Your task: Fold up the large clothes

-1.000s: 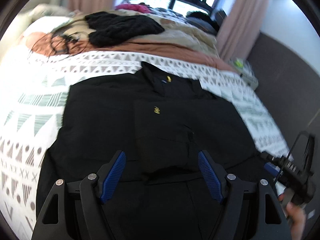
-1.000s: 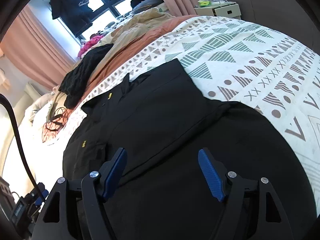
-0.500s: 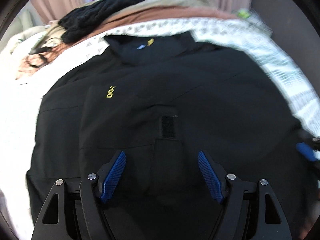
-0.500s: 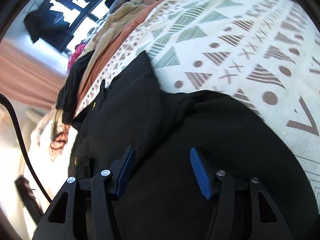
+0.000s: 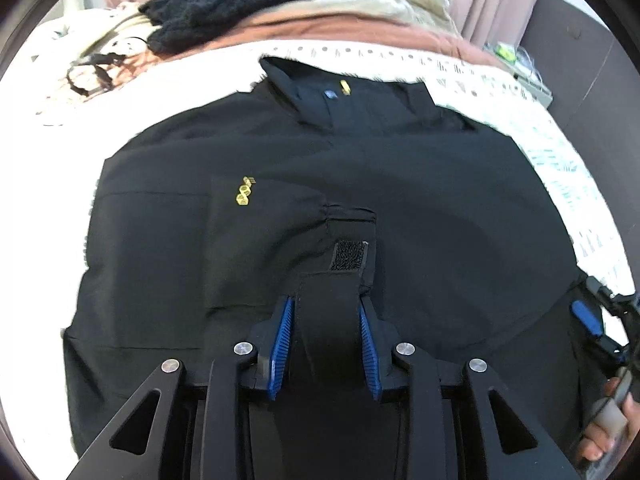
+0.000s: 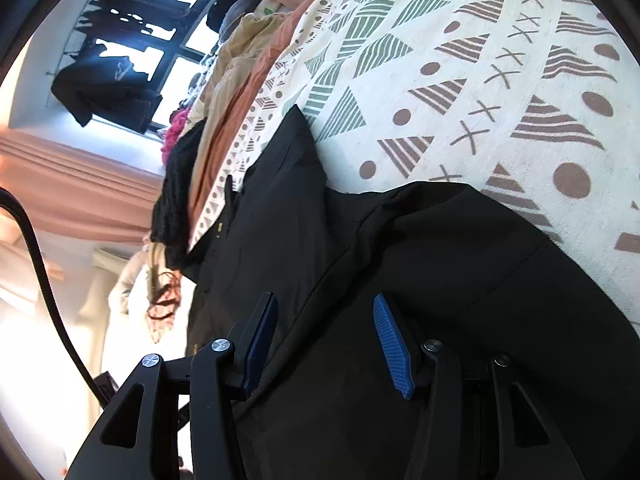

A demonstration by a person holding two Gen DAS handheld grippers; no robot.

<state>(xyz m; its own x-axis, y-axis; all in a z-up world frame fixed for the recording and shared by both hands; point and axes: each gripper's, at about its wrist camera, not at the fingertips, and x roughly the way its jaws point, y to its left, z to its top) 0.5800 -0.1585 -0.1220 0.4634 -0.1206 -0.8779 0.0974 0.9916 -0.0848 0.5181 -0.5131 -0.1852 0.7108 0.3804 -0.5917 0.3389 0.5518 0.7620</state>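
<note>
Your black jacket (image 5: 400, 184) lies spread face-up across the bed (image 6: 460, 92), collar toward the far edge by the piled clothes (image 5: 224, 12). Your left gripper (image 5: 326, 344) has its jaws closed on the sleeve cuff (image 5: 328, 320), probably to carry the sleeve inward. Your right gripper (image 6: 320, 344) hangs over the hem, jaws apart, gripping nothing; contact with the cloth unclear.

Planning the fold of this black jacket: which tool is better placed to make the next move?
Left. The left tool is already shut on the sleeve cuff lying across the black jacket, ready to move it. The right tool is open over the jacket, holding nothing.
</note>
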